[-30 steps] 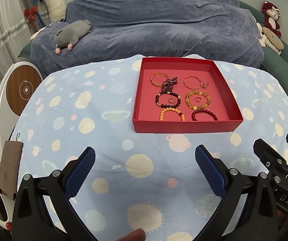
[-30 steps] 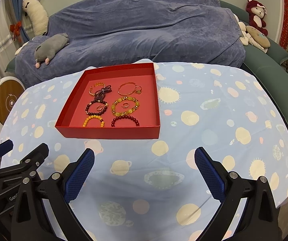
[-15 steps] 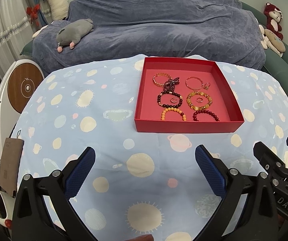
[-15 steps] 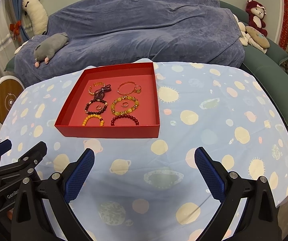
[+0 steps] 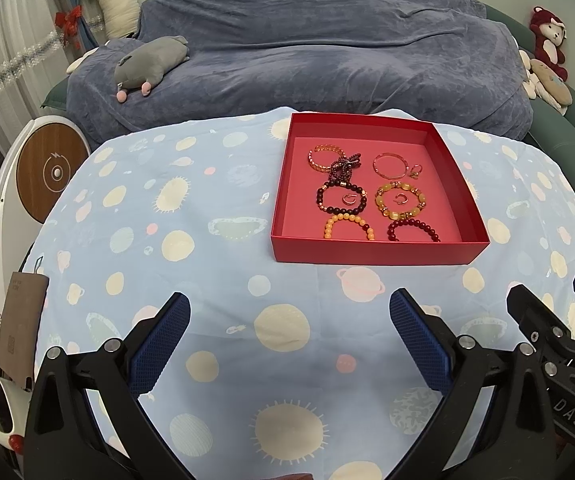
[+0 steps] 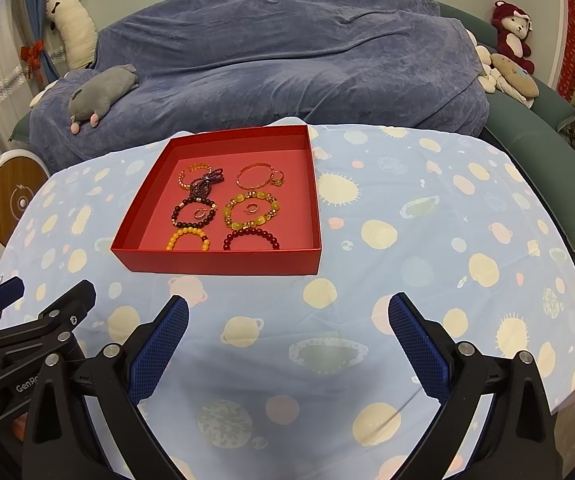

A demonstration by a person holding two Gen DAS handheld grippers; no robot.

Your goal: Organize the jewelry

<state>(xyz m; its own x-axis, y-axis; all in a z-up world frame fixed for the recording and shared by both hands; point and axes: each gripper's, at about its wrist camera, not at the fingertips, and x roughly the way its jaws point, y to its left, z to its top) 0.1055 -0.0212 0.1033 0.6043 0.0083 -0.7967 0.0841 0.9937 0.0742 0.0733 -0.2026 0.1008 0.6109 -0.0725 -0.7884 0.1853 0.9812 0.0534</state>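
A shallow red box (image 5: 379, 254) (image 6: 223, 263) sits on the space-print tablecloth with several bead bracelets laid in rows inside it: a yellow one (image 5: 400, 201) (image 6: 251, 209), a dark one (image 5: 341, 199), an orange one (image 5: 349, 227) and a deep red one (image 5: 413, 230). A thin bangle (image 5: 389, 165) and small rings lie among them. My left gripper (image 5: 289, 316) hangs open over the cloth, short of the box's front left. Just as wide open, my right gripper (image 6: 287, 314) hovers near the box's front right. Nothing is between either pair of fingers.
A sofa under a blue-grey cover (image 5: 319, 48) runs behind the table, with a grey plush (image 5: 147, 65) and other soft toys (image 6: 513, 36) on it. A white device with a round wooden face (image 5: 51, 172) stands left of the table. The tablecloth (image 6: 427, 240) spreads right of the box.
Both grippers have drifted slightly back and up, so the box sits a little lower in view. Both remain open.
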